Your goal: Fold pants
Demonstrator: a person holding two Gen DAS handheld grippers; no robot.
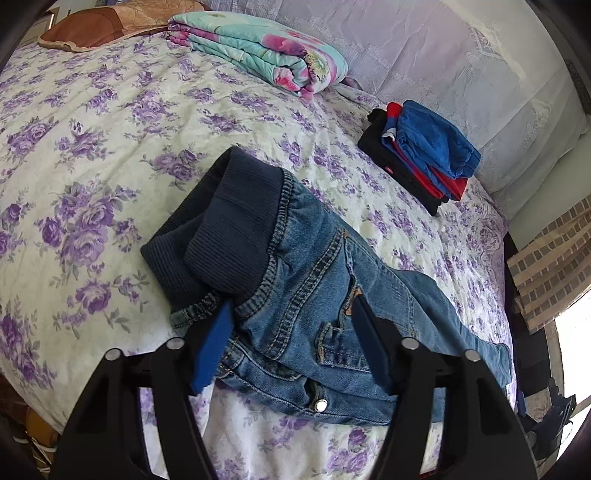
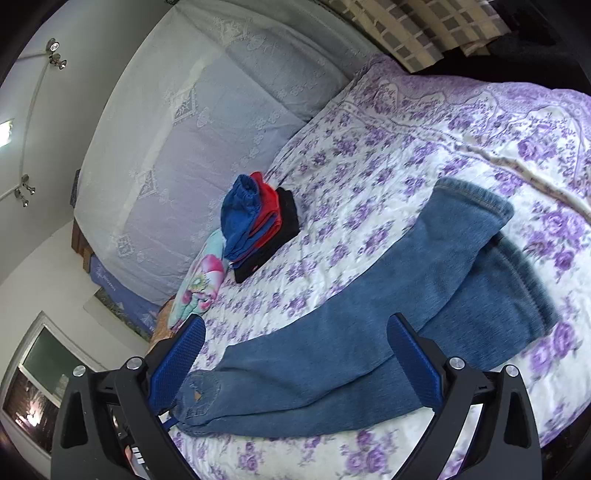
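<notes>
A bed with a purple-flowered cover fills both views, a lace-draped headboard behind it. One pair of jeans lies flat near the bed's edge, its long axis running from the ribbed waistband on the left to the two leg hems at far right. The left gripper is spread wide, straddling the waist and fly and holding nothing; the right gripper is equally wide over the crotch and thighs, also empty. The left is nearer the waistband, the right nearer the legs. Farther off are one stack of folded clothes, one folded floral blanket and one brown pillow.
</notes>
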